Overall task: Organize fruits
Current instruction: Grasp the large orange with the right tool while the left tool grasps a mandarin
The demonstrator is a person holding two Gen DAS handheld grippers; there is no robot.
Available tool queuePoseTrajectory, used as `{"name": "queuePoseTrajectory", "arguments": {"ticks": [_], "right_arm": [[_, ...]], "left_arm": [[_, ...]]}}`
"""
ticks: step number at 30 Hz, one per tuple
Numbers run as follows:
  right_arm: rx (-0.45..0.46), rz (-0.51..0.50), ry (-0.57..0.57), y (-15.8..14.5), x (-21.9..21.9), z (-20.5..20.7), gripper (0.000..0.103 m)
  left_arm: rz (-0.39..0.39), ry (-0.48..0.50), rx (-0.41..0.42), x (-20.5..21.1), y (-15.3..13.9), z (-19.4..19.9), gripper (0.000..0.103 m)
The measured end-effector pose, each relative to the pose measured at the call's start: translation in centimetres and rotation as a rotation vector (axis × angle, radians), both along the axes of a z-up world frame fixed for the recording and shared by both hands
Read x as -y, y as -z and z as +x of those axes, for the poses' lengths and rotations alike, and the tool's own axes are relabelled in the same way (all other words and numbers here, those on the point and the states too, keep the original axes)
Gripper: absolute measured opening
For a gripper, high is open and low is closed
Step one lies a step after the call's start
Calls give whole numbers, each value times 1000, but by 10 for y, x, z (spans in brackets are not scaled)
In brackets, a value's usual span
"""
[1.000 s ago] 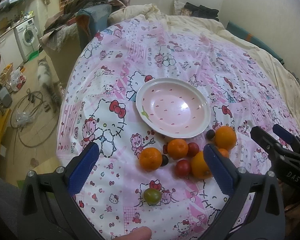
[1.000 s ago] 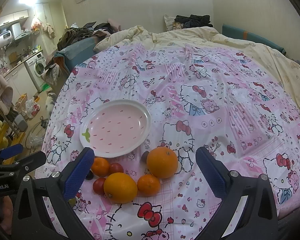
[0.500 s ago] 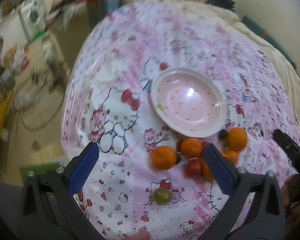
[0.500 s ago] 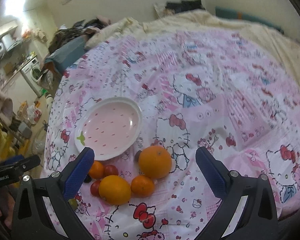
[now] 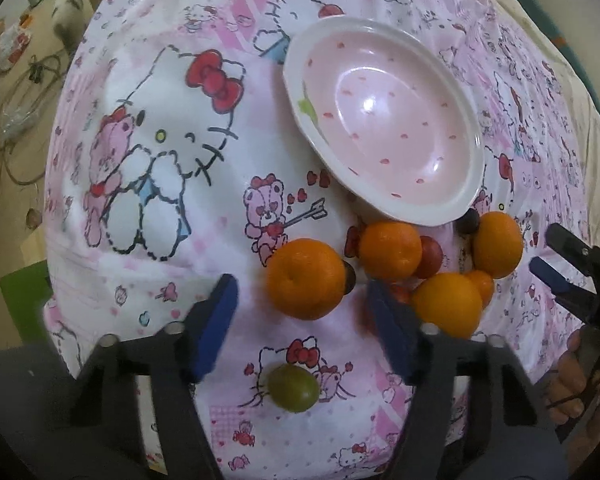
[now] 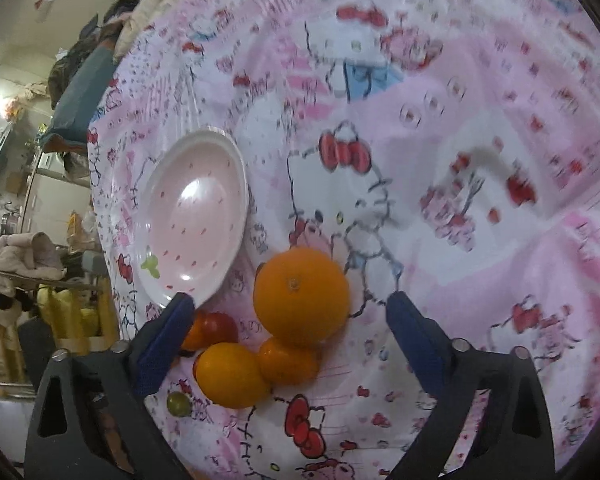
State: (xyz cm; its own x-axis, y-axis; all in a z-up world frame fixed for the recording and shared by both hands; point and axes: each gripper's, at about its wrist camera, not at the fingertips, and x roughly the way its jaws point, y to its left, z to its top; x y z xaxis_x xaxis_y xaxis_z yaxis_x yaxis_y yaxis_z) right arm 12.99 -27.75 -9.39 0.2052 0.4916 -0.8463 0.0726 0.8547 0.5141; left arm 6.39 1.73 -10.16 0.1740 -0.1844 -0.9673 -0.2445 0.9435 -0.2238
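Only at left wrist: right gripper (image 5: 556, 264)

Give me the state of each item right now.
Plate: empty, on the bedspread.
Oranges: on the bedspread beside the plate, none held.
Green fruit: apart from the pile, untouched.
Left gripper: closing, nothing gripped.
Right gripper: closing, pads not touching the big orange.
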Motion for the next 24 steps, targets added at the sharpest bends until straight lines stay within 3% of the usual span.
{"name": "queuePoseTrajectory", "arguments": {"ticks": [1, 4, 9, 11, 12, 13, 19, 24], "right_arm": [[-12, 6, -7, 4, -3, 0, 88], [-38, -17, -23, 15, -8, 2, 82], [-74, -30, -42, 34, -16, 4, 80], [-60, -46, -57, 35, -19, 6, 74], [-49, -65, -70, 34, -20, 5, 64], [-33, -72, -87, 32, -22, 5, 62], [31, -125, -116, 19, -24, -5, 59], [41, -103, -33, -6, -10, -11, 59]], "left_arm": [[4, -1, 2, 0, 1, 0, 59], [-21, 3, -5, 1, 5, 1, 44], [-19, -2, 4, 0, 7, 2, 39], [-11, 2, 5, 1, 6, 3, 37], [11, 17, 9, 4, 4, 3, 36], [33, 28, 16, 5, 2, 3, 36], [82, 21, 83, 5, -12, 3, 36], [87, -24, 150, -4, -32, 2, 35]]}}
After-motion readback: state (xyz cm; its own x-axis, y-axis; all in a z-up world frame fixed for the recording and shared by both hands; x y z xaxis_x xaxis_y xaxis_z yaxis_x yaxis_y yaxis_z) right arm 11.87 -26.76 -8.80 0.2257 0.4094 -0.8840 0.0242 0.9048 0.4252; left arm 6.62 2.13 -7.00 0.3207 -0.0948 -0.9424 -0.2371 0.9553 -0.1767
